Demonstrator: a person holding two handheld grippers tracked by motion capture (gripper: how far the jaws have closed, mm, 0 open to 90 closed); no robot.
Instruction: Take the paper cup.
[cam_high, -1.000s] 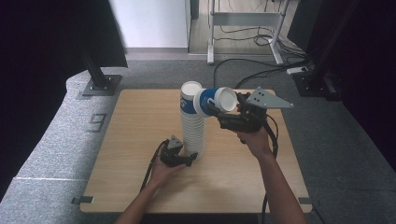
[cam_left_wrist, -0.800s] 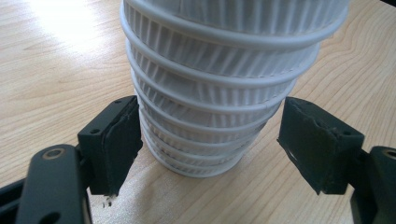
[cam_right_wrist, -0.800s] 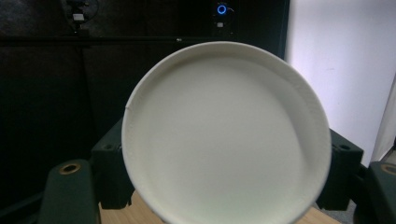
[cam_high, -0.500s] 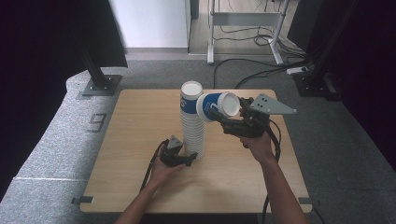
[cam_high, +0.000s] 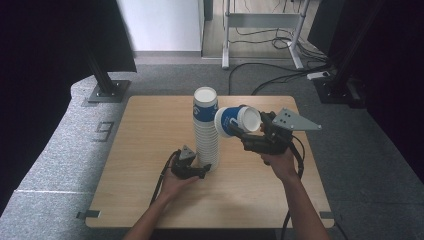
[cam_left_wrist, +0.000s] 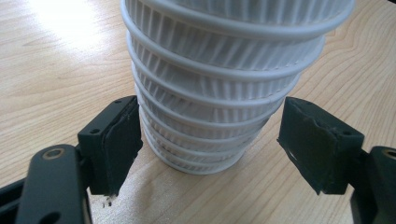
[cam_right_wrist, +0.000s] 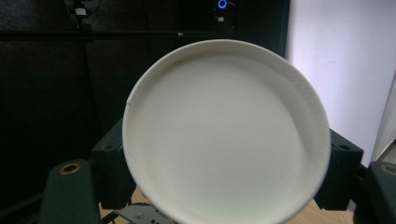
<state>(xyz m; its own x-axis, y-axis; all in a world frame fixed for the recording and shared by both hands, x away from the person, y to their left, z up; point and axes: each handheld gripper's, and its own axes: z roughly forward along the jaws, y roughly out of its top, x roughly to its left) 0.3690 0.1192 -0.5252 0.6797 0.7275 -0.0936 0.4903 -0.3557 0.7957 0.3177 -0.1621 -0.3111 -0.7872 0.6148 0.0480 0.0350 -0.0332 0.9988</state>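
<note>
Left gripper (cam_high: 202, 171) is lying low on the wooden table (cam_high: 150, 130), held in the person's left hand (cam_high: 176, 184), just on the near side of the stack of paper cups (cam_high: 206, 131). In the left gripper view its jaws are standing wide apart around the foot of the stack (cam_left_wrist: 219, 93); one pad (cam_left_wrist: 119, 140) is sitting just beside the ribbed lowest rims, the other pad (cam_left_wrist: 317, 140) is standing clear of them, so nothing is being gripped. The stack is standing upright, mouths down, white bottom up, with a blue band showing on the top cup. To the right of the stack, and raised off the table, the right gripper (cam_high: 247, 131) is being carried in the person's right hand (cam_high: 280, 162), with its grey three-cornered plate (cam_high: 295, 120) on top. Its jaws are closing on a single blue-and-white paper cup (cam_high: 236, 120), which is lying on its side, touching or almost touching the upper part of the stack. In the right gripper view the cup's white round end (cam_right_wrist: 224, 135) is facing the camera with a jaw pressing on each flank. Beyond the stack the table's far edge is meeting grey carpet.
</note>
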